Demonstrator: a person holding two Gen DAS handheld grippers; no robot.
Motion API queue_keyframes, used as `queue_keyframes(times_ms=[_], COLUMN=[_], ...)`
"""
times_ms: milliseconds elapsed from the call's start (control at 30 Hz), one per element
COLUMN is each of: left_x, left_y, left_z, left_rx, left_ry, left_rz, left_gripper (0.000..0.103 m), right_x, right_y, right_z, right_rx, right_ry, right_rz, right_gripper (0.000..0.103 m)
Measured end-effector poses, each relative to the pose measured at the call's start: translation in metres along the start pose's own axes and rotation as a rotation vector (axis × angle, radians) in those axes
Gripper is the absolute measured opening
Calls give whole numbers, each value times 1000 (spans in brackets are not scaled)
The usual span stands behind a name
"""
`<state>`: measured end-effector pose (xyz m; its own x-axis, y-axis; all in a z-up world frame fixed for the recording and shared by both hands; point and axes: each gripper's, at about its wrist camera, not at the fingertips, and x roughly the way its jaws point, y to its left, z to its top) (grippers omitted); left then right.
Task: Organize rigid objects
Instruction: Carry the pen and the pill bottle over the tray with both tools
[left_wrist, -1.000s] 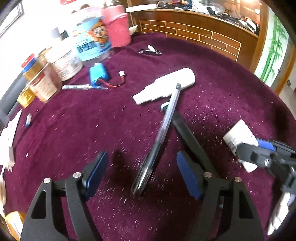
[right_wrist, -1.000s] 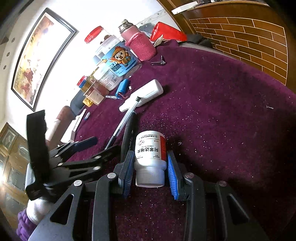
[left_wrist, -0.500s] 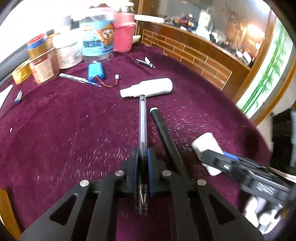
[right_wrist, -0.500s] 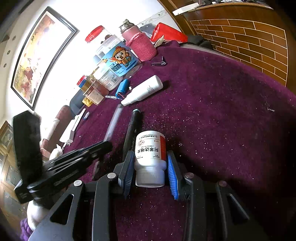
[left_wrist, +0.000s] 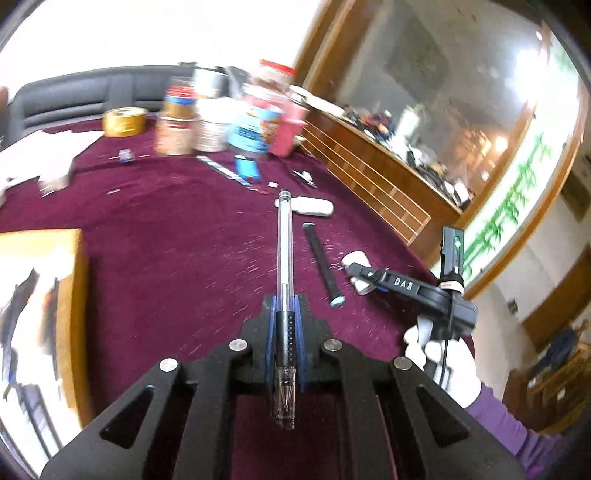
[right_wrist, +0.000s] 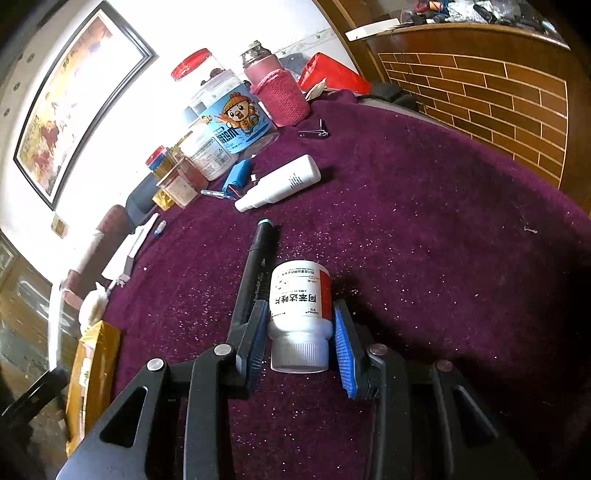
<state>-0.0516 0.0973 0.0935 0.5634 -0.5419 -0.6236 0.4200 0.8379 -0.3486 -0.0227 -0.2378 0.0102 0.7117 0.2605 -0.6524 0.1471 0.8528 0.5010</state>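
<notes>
While raised above the maroon tablecloth (left_wrist: 166, 229), left gripper (left_wrist: 283, 321) clamped on clear pen (left_wrist: 285, 251), barrel pointing straight ahead. Right gripper (right_wrist: 301, 332) gripping white pill bottle (right_wrist: 300, 314), cap toward camera, beside black marker (right_wrist: 255, 266).

The pill bottle (right_wrist: 300, 314) label reads "阿苯达唑片", seen upside down. The right gripper (left_wrist: 360, 275) arm bears mirrored letters, roughly "BVG". Other labels are too blurred.

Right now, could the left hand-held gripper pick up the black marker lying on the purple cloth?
Probably not yet. The left hand-held gripper is shut on the clear pen, so its jaws are full. The black marker lies uncovered just beside it, so nothing else blocks the way.
</notes>
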Motion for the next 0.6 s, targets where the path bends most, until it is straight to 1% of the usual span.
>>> queue_keyframes(times_ms=[133,267,300,367,467,500,600], left_x=[-55,-111,-124,-144,-159,-161,-161], left_y=[42,96,111,140,167,177,184], left_z=[-25,-57,-66,-83,-104,-111,-123], left_rx=[-77,-192,-223,-284,-359,-382,-401], left_ry=[-54,-99,-108,-118,-121,-122,-113], left_rz=[78,179,207,254,298,325,373], left_gripper=[7,7,7,7,7,7,7], right_x=[2,0,-6,-17,-34,-38,-44], right_y=[7,11,14,21,44,53,91], right_z=[0,0,-2,-7,-15,-18,-30], right_rx=[-38,-57,-58,-62,-100,-118,-182], right_ry=[8,31,33,32,34,38,63], right_rz=[-34,-68,-64,-29,20,39,105], right_gripper=[31,30,30,31,31,31,31])
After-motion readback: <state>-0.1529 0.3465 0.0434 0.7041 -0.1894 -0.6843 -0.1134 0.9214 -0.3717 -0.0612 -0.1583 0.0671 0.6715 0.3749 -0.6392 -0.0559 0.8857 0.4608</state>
